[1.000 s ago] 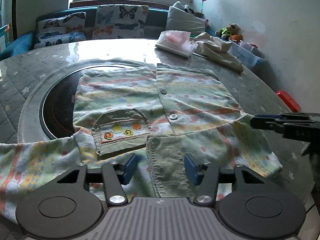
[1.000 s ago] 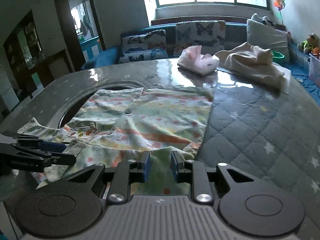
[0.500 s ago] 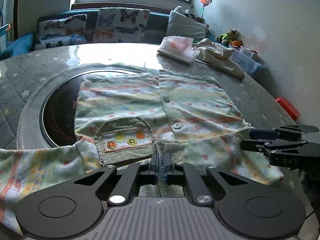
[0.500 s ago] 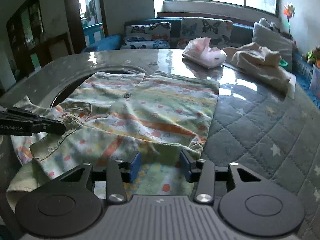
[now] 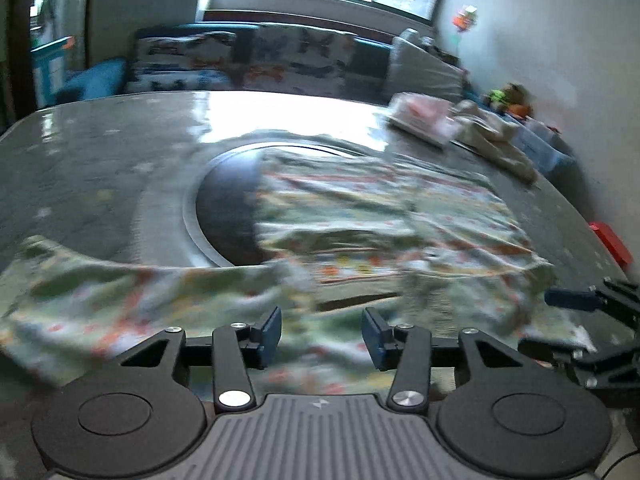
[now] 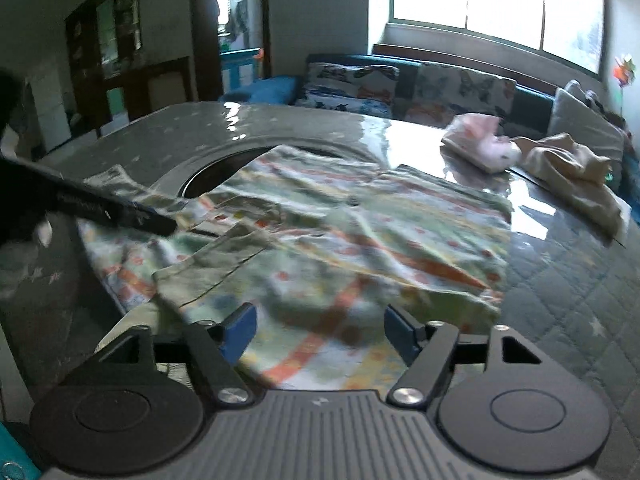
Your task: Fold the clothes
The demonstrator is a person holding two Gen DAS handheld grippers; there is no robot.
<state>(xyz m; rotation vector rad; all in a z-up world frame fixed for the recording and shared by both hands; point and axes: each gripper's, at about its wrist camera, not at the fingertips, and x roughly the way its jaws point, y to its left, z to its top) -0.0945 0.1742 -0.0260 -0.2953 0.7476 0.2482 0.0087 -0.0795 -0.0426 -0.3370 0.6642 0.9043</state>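
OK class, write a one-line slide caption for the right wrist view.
Right gripper open above the striped, dotted pastel shirt spread on the grey quilted table; left gripper reaches in.

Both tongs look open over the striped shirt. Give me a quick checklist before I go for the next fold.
1. Left tongs open, nothing held: ok.
2. Right tongs open, nothing held: ok.
3. Striped shirt lying flat: not ok, the near part is rumpled and a ribbed flap lies folded over.
4. Left sleeve spread out on the table: ok, though blurred.
5. Fold area free of other items: ok, the pink bundle and beige garment sit apart at the far side.
6. Exact edge for the next grasp: cannot tell, left view is motion-blurred.
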